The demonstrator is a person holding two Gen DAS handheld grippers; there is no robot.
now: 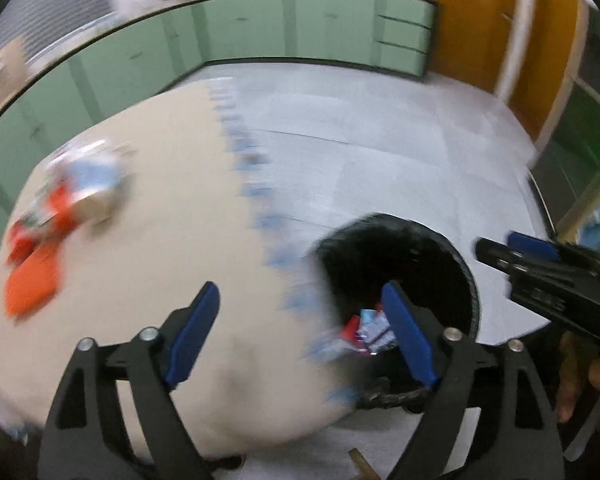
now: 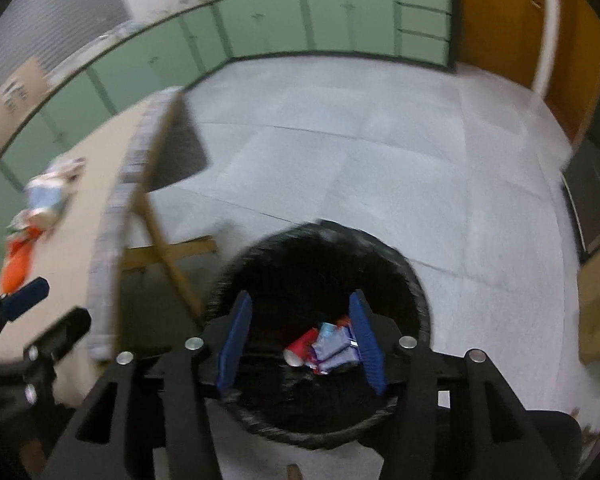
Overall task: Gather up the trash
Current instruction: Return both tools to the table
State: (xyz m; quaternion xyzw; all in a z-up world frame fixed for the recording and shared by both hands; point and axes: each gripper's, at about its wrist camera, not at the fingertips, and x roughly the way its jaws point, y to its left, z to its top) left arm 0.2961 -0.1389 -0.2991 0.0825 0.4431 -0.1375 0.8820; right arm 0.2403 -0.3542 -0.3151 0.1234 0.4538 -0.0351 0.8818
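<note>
Down inside the round black bin (image 2: 414, 300) lie a red can and crumpled wrappers (image 2: 324, 346), already collected. Right gripper (image 2: 302, 342) above it, jaws apart, empty; left gripper (image 1: 300, 336) likewise. Orange and blue litter (image 1: 60, 216) remains on the beige table (image 1: 172, 184).

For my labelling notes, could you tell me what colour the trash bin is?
The trash bin is black; the right wrist view shows it best, looking straight down into it.

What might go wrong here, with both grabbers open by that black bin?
The table edge overlaps the black bin, so a swinging gripper might knock either. More trash waits far across the table, a long reach. The pictures are blurred, so the left gripper and right gripper might bump.
</note>
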